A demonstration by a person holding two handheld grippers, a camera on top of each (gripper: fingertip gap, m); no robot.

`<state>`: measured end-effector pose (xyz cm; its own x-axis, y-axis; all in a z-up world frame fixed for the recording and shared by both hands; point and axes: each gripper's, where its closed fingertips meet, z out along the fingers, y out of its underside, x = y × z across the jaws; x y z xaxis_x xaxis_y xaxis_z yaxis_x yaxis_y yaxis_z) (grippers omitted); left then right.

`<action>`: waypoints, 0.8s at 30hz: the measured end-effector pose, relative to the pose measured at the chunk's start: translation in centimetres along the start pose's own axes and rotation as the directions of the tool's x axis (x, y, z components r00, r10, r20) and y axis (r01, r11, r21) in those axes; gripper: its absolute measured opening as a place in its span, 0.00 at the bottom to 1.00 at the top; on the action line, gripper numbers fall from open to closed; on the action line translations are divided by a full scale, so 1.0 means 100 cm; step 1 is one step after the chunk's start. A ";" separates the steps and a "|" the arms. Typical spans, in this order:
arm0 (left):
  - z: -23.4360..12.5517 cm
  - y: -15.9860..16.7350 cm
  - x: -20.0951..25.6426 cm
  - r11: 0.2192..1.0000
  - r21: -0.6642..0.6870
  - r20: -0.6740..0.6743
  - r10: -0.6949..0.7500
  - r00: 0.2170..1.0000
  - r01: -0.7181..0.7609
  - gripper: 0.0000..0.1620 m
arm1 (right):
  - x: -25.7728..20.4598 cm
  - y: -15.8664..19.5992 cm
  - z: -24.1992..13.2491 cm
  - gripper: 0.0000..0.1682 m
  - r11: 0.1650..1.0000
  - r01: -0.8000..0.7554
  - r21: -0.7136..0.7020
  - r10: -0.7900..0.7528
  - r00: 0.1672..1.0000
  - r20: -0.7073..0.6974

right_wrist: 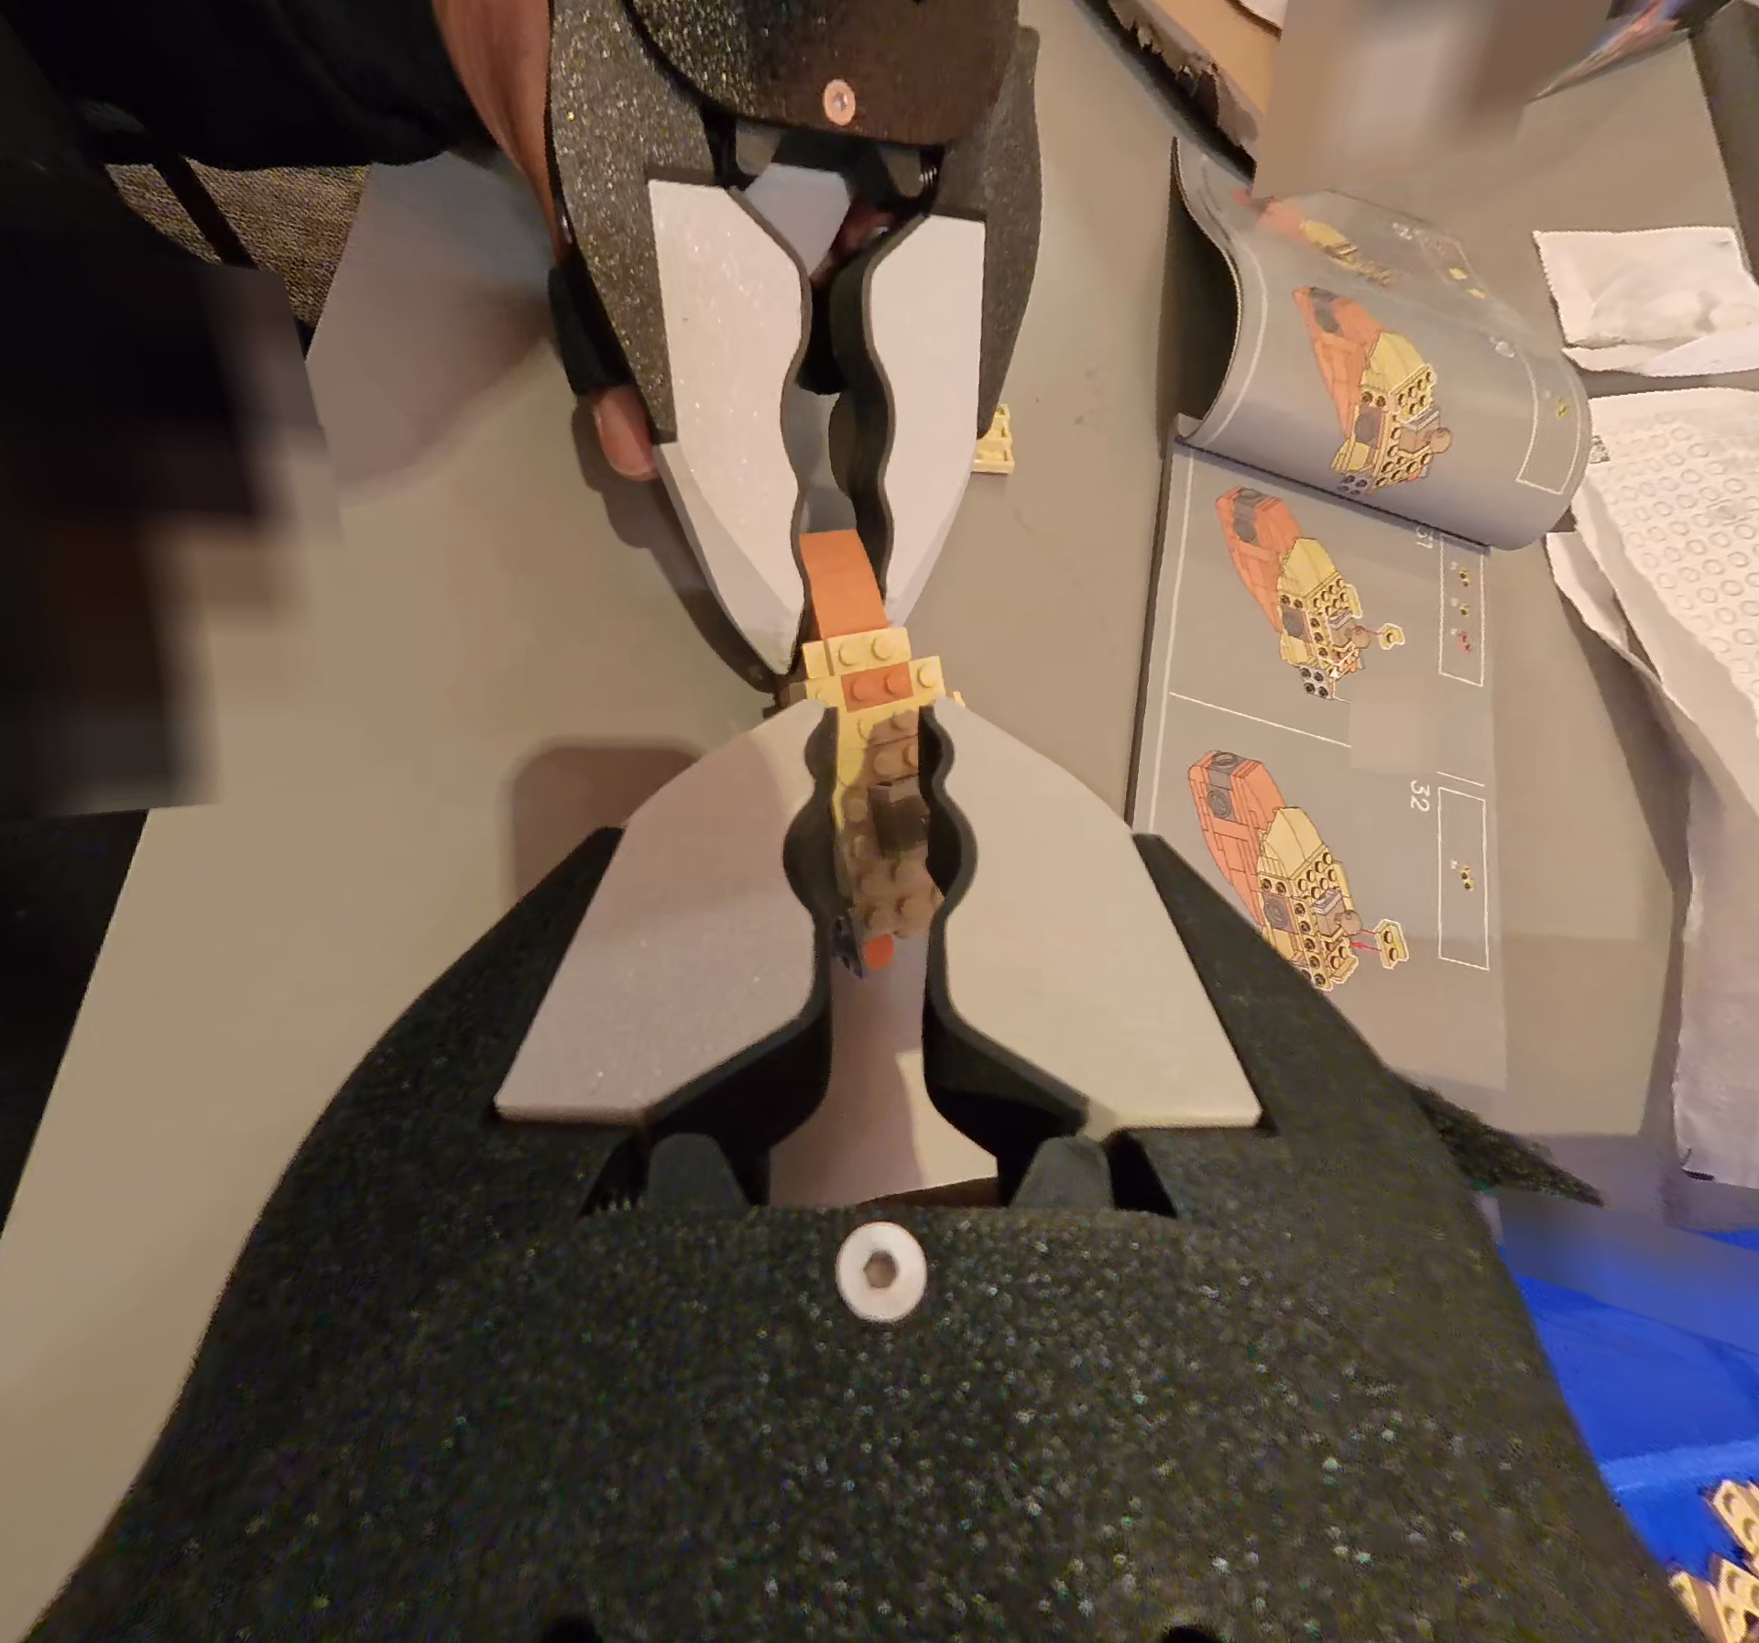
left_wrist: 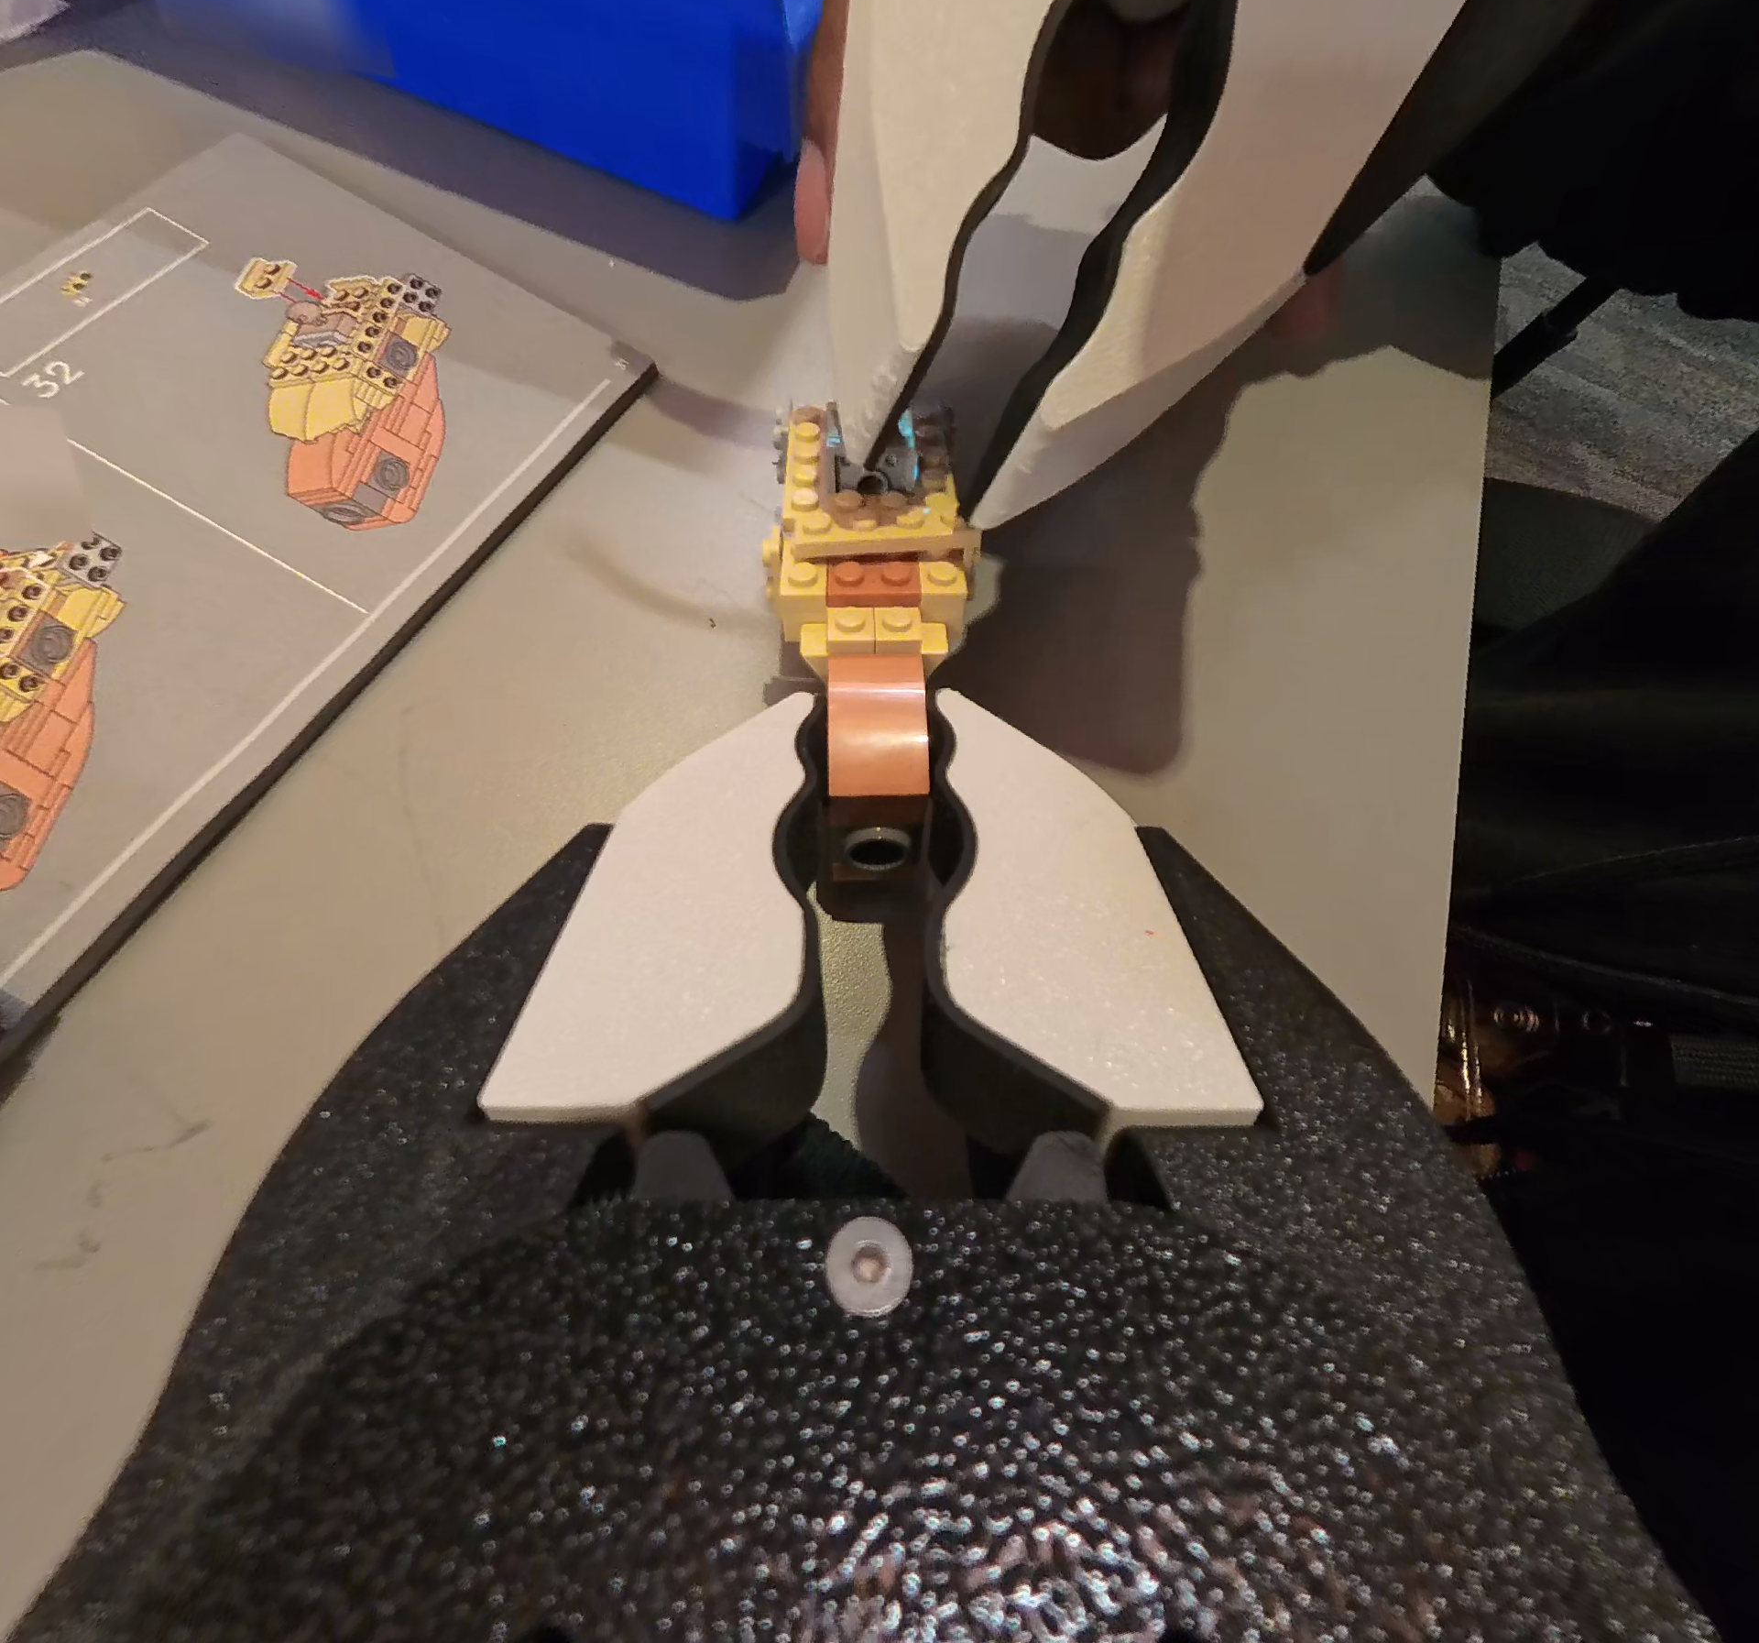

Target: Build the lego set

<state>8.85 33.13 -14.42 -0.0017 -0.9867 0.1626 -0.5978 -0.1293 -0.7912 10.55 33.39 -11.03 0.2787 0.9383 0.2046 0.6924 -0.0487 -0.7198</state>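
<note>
Grey worktop (left_wrist: 400, 836), instruction booklet (left_wrist: 314, 474) left. Lego model (left_wrist: 876, 550) held mid-scene: left claw (left_wrist: 876, 798) pinching orange end, right claw (right_wrist: 871, 836) pinching tan end. Advised: steady left grip, press squarely, avoid twisting.

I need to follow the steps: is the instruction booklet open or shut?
Open. The instruction booklet lies flat on the table showing build diagrams, and one page curls up and over at its far end.
</note>
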 end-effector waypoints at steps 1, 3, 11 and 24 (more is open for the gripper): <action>0.000 0.000 0.000 1.000 0.000 0.000 0.000 1.000 0.000 0.11 | 0.000 0.000 0.000 0.09 1.000 0.001 0.000 -0.001 1.000 -0.002; 0.000 0.000 0.000 1.000 0.000 0.000 0.000 1.000 0.000 0.11 | 0.001 0.000 0.000 0.09 1.000 -0.001 0.001 0.001 1.000 -0.006; 0.000 0.000 0.000 1.000 0.000 -0.001 -0.001 1.000 0.001 0.11 | 0.000 0.003 0.001 0.09 1.000 0.000 -0.008 0.000 1.000 -0.011; 0.000 0.000 0.001 1.000 -0.002 -0.014 0.002 1.000 -0.003 0.11 | -0.002 0.009 -0.017 0.20 0.982 -0.112 0.153 0.121 0.991 -0.049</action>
<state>8.89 33.01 -14.44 -0.0143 -0.9856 0.1688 -0.5993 -0.1267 -0.7905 12.25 32.60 -10.63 0.3928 0.9076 0.1482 0.5466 -0.1009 -0.8313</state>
